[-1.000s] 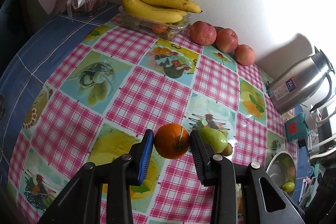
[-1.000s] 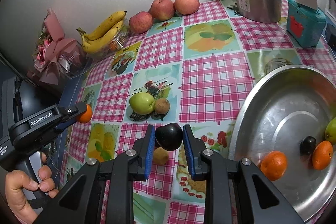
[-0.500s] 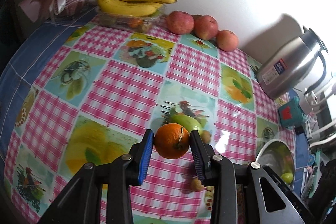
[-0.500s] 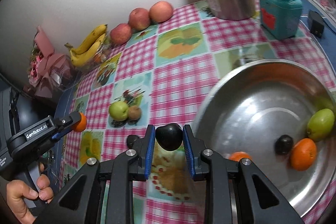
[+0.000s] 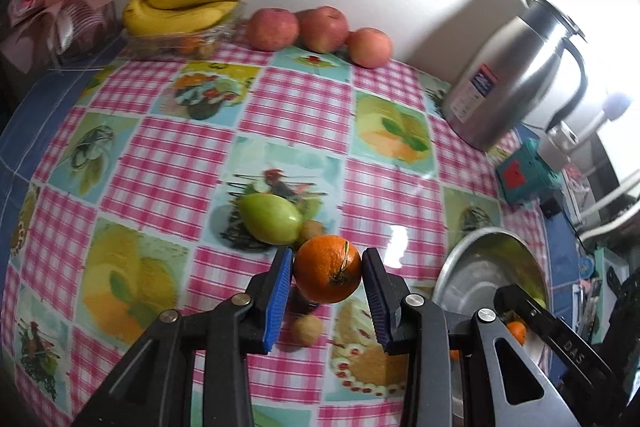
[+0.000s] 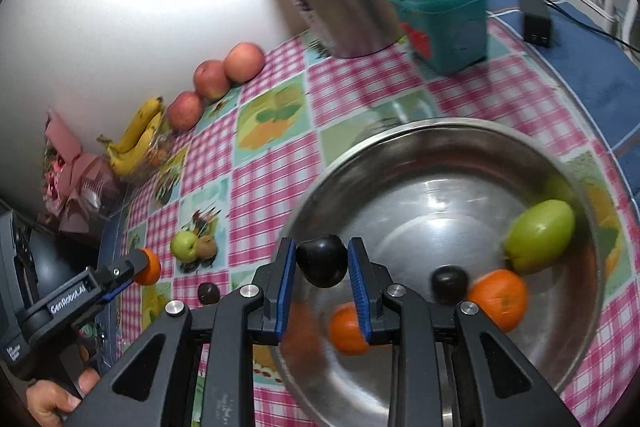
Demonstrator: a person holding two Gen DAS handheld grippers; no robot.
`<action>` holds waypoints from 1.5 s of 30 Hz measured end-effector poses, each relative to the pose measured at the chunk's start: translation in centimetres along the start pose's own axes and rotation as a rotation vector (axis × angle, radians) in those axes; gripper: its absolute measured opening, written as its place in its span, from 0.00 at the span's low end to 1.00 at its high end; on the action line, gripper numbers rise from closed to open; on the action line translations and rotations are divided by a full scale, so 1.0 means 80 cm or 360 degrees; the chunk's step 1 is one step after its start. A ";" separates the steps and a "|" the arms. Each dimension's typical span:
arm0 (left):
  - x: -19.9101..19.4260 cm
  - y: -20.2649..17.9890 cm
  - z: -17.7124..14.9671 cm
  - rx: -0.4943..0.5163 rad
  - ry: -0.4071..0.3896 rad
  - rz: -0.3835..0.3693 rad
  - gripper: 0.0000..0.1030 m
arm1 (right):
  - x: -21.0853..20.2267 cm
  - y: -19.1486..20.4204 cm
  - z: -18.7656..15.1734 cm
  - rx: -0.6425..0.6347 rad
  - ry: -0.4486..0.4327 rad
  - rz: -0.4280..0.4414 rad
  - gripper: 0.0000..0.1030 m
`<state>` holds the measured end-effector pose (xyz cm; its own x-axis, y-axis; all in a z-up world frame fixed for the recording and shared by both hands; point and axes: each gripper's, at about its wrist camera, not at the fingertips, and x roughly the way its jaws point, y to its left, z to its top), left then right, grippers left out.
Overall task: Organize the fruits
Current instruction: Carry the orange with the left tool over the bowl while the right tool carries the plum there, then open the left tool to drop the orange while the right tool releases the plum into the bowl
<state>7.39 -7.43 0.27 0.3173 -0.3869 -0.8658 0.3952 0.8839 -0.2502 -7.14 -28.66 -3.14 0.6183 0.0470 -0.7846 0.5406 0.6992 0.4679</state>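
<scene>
Fingers: blue pads (image 6: pixel 285 287) of the right gripper (image 6: pixel 321 265) pinch a dark plum (image 6: pixel 322 261), jaws nearly as tight as they go; the left gripper (image 5: pixel 327 273) clamps an orange (image 5: pixel 328 268), jaws only a little way apart.
Landmark: a steel bowl (image 6: pixel 460 131) on the checked tablecloth (image 5: pixel 192 163).
Plum: carried over the bowl's near-left rim, clear of the metal.
Orange: in the air beyond the bowl's left side, not yet above it.
Already in the bowl: a green fruit (image 6: pixel 538 235), two oranges (image 6: pixel 498 299) and a second dark plum (image 6: pixel 449 279).
Left of the bowl: a green apple (image 5: pixel 270 218) touching a small brown fruit (image 5: pixel 311 229); another small brown fruit (image 5: pixel 306 331) nearer the camera.
Step in hand: ferrying two fruits to the bowl at once, by the look of it.
Next move: likely bring the plum low inside the rim, clear of the nearest orange, and part the pads gently; the orange needs carrying further right before its release.
</scene>
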 end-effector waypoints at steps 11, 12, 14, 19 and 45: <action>0.003 -0.079 -0.022 0.0264 0.0010 -0.0043 0.37 | -0.018 -0.052 0.007 0.0125 -0.0059 -0.0108 0.27; 0.004 -0.084 -0.024 0.0284 0.0010 -0.0046 0.37 | -0.019 -0.056 0.007 0.0137 -0.0063 -0.0114 0.27; 0.005 -0.095 -0.029 0.0327 0.0010 -0.0057 0.37 | -0.020 -0.063 0.008 0.0157 -0.0069 -0.0122 0.27; 0.004 -0.116 -0.038 0.0400 -0.0003 -0.0111 0.37 | -0.027 -0.077 0.009 0.0196 -0.0089 -0.0132 0.27; 0.021 -0.154 -0.058 0.0606 -0.0062 -0.0189 0.37 | -0.025 -0.047 0.005 -0.0172 -0.0182 -0.0473 0.27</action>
<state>-0.96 -17.78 -0.10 0.2799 -0.4965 -0.8216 0.7198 0.6749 -0.1626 -10.18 -31.68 -3.20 0.5059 -0.2461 -0.8267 0.6467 0.7425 0.1748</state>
